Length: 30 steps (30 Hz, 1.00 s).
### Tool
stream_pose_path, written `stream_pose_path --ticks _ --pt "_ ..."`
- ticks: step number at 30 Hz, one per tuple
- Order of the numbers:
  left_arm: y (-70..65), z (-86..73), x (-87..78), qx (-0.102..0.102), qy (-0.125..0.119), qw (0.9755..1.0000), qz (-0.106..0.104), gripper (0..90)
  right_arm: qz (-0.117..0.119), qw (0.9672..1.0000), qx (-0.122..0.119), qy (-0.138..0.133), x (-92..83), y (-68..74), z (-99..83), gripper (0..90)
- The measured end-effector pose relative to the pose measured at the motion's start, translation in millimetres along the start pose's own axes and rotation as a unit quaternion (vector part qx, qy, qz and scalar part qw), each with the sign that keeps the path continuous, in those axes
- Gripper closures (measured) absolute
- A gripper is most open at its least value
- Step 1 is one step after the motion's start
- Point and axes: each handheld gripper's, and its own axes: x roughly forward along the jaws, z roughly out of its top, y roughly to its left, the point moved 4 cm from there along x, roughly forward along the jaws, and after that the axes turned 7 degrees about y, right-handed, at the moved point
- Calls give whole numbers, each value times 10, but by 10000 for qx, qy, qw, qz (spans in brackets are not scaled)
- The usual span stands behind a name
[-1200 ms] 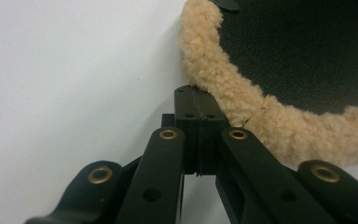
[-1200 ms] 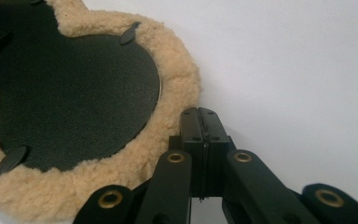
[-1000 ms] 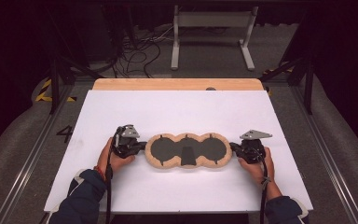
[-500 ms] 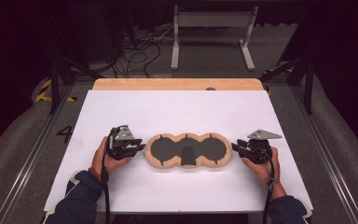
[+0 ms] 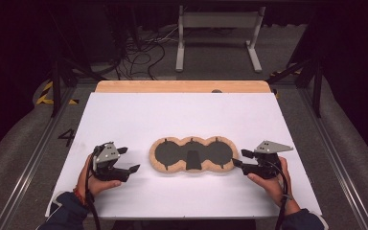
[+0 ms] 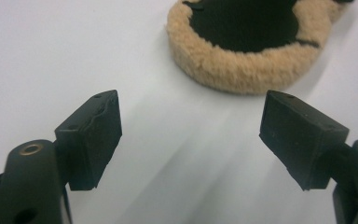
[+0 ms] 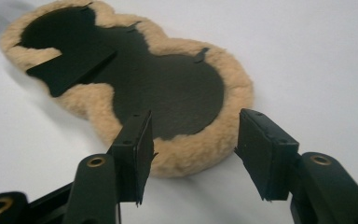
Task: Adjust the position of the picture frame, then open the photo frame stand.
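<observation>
In my left gripper view the tan fleece-rimmed pad with black three-lobed centre (image 6: 242, 56) runs off the top edge. My right gripper view crops its far lobe at the top. From the high view, the small black tabs on its rim are too tiny to identify.

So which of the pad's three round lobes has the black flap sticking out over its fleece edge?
The middle lobe of the fleece-edged pad: the black flap crosses its near rim. The left lobe and right lobe have none.
</observation>
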Motion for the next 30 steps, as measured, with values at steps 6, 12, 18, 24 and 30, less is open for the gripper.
stream_pose_path --ticks 6,12,18,24,30 --pt "-48 -238 -147 -197 -41 9998 7 154 120 9997 -158 123 -20 162 -42 447" --pt "-149 -347 -151 -126 108 9998 -82 154 494 9980 -330 218 39 395 -32 454" --pt "-133 -359 -169 -182 64 9998 -60 154 724 9944 -616 468 173 580 -9 534" --pt "-105 -337 -126 -243 43 9996 -105 152 965 9900 -665 790 362 726 15 549" --pt "-137 -336 -115 -151 68 9998 -99 153 1157 9878 -521 905 459 753 22 548"
